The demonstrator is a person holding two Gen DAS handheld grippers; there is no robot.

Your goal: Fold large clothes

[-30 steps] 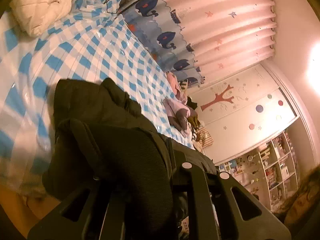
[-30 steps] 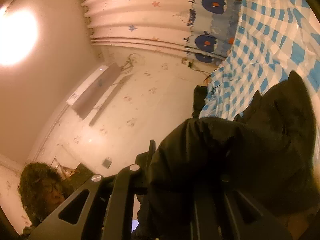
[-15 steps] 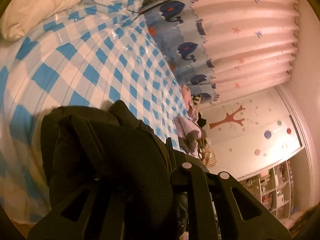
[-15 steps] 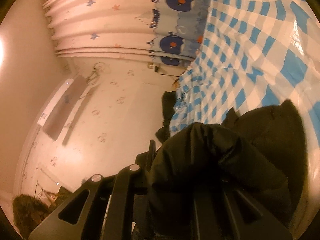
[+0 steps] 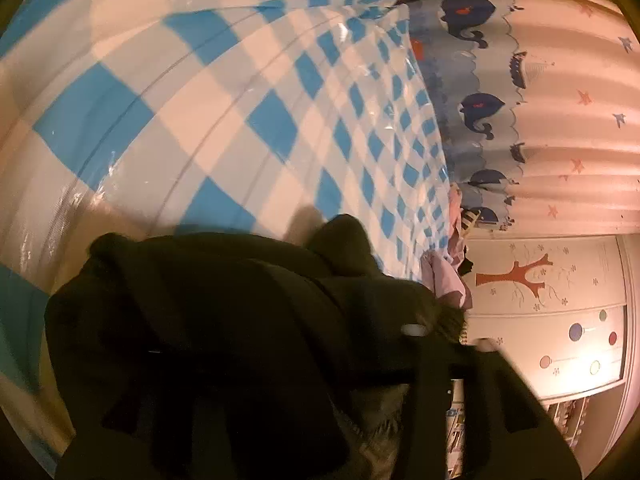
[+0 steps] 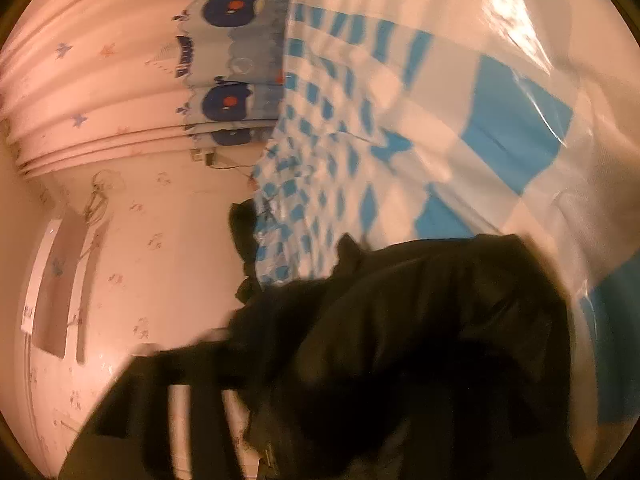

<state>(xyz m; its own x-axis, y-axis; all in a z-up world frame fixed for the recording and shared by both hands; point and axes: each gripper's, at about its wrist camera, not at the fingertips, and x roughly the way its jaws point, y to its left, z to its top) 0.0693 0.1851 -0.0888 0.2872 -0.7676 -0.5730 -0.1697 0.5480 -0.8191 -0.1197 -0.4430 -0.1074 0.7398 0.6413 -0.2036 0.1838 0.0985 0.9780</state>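
Observation:
A large black garment [image 5: 224,312] fills the lower half of the left wrist view, bunched over my left gripper [image 5: 280,384], which is shut on it. The same black garment [image 6: 420,340] drapes over my right gripper [image 6: 360,400], also shut on it. Both grippers hold the cloth close above the blue-and-white checked bed cover [image 5: 240,100], which also shows in the right wrist view [image 6: 480,100]. The fingertips are hidden under the fabric, and both views are motion-blurred.
A whale-print curtain [image 5: 500,100] hangs beyond the bed. A pile of pink and mixed clothes [image 5: 448,280] lies at the bed's far edge. A wardrobe with a tree decal [image 5: 540,300] stands behind. A wall with a dark item [image 6: 244,232] borders the bed.
Both grippers have moved forward and down toward the bed with the garment. The checked cover now looms much closer, and the pillow and the person have left view.

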